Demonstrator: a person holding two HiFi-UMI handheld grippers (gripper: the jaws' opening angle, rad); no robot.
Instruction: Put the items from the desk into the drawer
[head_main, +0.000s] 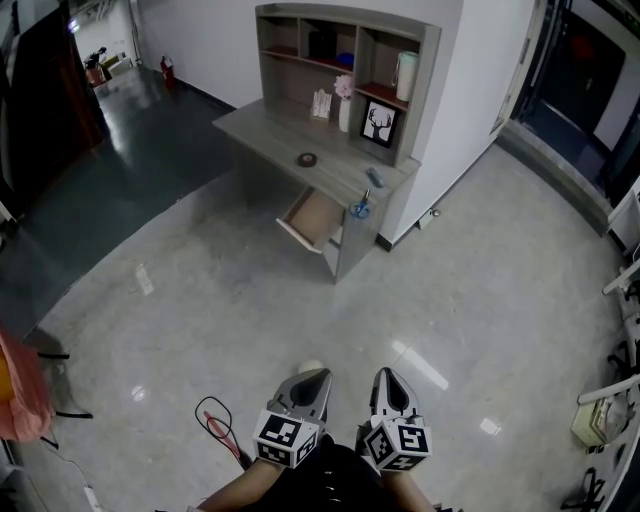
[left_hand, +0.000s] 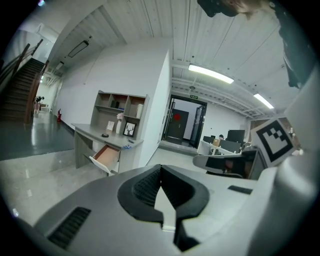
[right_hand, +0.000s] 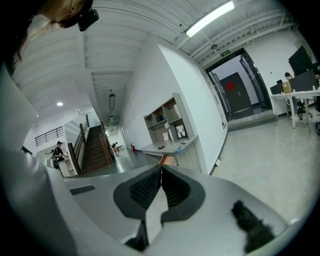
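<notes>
On the desk (head_main: 262, 128), a round item (head_main: 307, 159), a dark bar (head_main: 374, 178) and a blue item (head_main: 361, 209) were seen lying, above the pulled-out drawer (head_main: 313, 218). Well apart, over the floor (head_main: 480, 300), left gripper (head_main: 312, 385) and right gripper (head_main: 388, 385) were held with jaws together, nothing between them.

Your floor (head_main: 300, 300) is polished and glossy — it throws back bright patches of light. The surface (head_main: 270, 135) shows matt grey wood grain; its drawer (head_main: 315, 218) is lined with paler, warmer-toned wood. Your left claw (left_hand: 160, 169) and right claw (right_hand: 161, 169) have smooth matt grey plastic shells — with black ribbed pads (left_hand: 145, 187) inside.
</notes>
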